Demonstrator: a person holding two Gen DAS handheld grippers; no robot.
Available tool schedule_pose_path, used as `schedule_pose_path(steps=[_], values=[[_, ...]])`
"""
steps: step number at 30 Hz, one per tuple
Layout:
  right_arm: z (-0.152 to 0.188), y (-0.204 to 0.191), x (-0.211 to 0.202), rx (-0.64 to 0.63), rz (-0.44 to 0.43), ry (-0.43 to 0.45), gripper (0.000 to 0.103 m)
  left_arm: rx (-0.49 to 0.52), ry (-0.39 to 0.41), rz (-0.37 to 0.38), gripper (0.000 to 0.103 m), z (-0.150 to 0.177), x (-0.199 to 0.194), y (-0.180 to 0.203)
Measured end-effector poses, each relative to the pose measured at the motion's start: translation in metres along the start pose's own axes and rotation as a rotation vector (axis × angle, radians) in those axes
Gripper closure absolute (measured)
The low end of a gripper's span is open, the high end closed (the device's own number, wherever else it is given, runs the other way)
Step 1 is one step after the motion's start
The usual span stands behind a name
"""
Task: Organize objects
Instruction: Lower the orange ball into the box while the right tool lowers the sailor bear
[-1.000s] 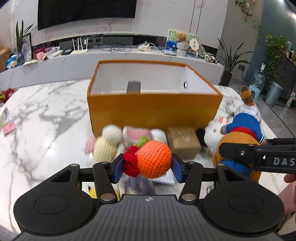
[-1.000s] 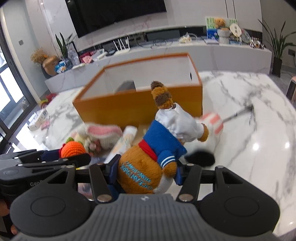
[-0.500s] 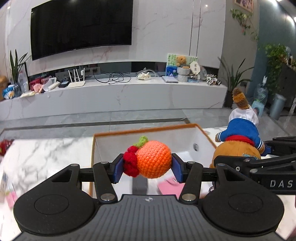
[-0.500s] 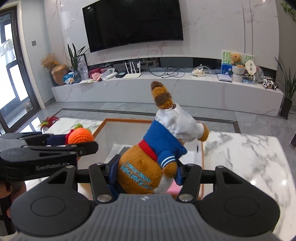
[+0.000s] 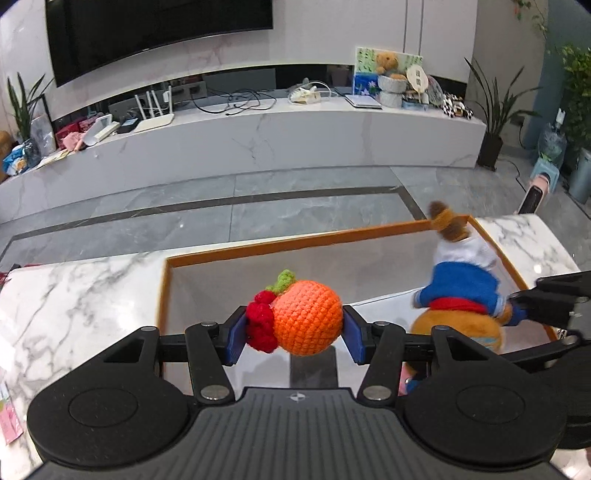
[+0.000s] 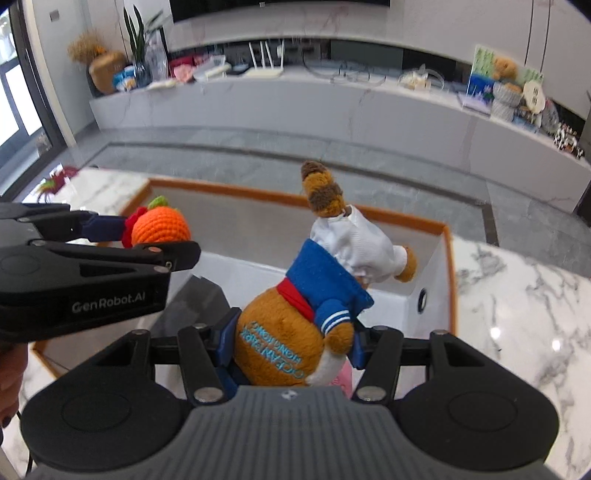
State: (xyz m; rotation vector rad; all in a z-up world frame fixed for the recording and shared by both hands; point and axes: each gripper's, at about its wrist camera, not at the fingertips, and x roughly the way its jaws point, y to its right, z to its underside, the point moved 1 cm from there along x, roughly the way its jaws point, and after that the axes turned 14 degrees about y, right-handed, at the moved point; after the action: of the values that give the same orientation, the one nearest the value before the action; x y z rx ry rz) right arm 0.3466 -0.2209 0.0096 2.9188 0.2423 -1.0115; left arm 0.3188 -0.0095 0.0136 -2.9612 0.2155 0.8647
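Left wrist view: left gripper (image 5: 293, 328) clamps the crochet orange (image 5: 306, 316) above the box (image 5: 295, 242), near its left wall. Right gripper (image 6: 293, 341) clamps the plush (image 6: 295, 332), long axis tilted toward the box's far-right corner. Both sit inside the rim; open floor below, grippers close.

Home living room: wall television (image 5: 155, 33).
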Motion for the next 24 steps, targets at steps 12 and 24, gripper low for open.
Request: schedule_pose_path(steps=[12, 24], values=[[0.010, 0.017, 0.039, 0.035, -0.042, -0.135, 0.045, 0.036, -0.101, 0.090, 0.042, 0.006, 0.040, 0.020], [0.005, 0.027, 0.066, 0.066, -0.068, -0.245, 0.042, -0.030, -0.264, 0.089, 0.042, 0.012, 0.071, 0.007]])
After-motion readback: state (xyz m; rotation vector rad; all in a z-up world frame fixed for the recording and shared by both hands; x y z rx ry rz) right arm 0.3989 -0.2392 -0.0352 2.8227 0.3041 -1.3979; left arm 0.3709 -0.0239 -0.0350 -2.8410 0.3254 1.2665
